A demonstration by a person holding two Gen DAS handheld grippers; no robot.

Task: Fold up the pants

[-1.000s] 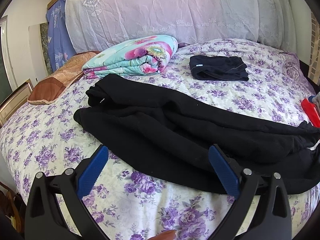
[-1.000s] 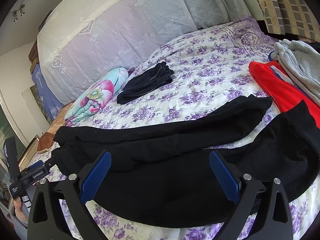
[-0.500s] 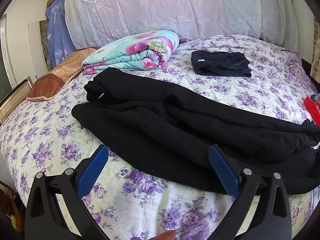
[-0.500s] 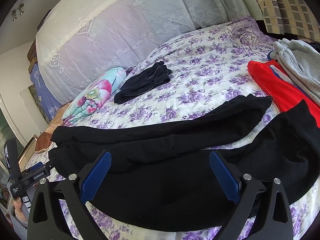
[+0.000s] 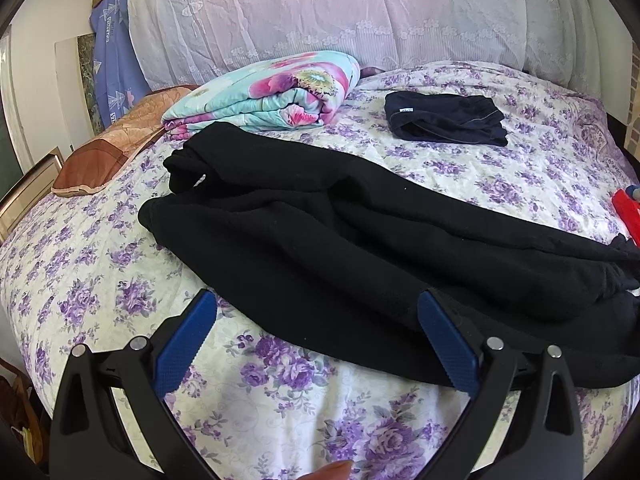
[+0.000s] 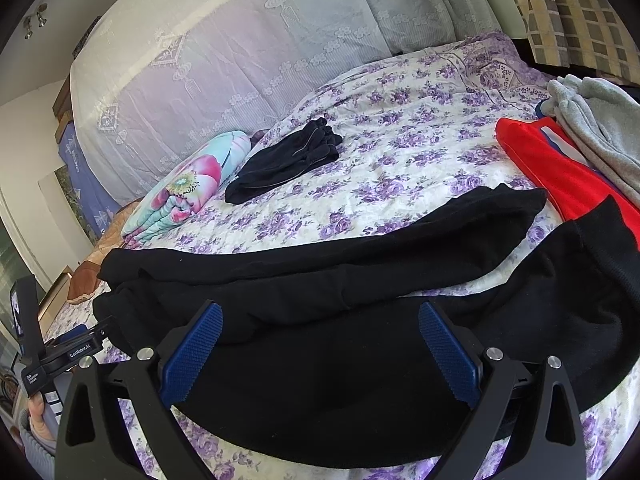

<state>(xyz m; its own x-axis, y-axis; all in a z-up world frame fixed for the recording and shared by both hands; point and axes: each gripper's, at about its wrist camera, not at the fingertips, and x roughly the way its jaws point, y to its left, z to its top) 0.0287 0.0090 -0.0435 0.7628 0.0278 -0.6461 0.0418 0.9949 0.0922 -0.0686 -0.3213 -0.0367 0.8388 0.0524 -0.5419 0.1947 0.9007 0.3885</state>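
Note:
Black pants [image 5: 340,240] lie rumpled across the floral bedspread [image 5: 100,264], waist at the left, legs running right. In the right wrist view the pants [image 6: 340,280] spread out with both leg ends at the right. My left gripper [image 5: 316,312] is open and empty, hovering over the pants' near edge. My right gripper [image 6: 320,324] is open and empty, over the pants' middle. The left gripper's body [image 6: 60,356] shows at the far left of the right wrist view.
A folded floral quilt [image 5: 272,96] and a folded dark garment [image 5: 444,120] lie near the headboard. A brown pillow [image 5: 108,152] is at the left. Red [image 6: 560,172] and grey [image 6: 600,120] clothes lie at the right, partly under a leg end.
Both grippers have moved slightly closer to the bed; the view has shifted a little. The pants have not moved.

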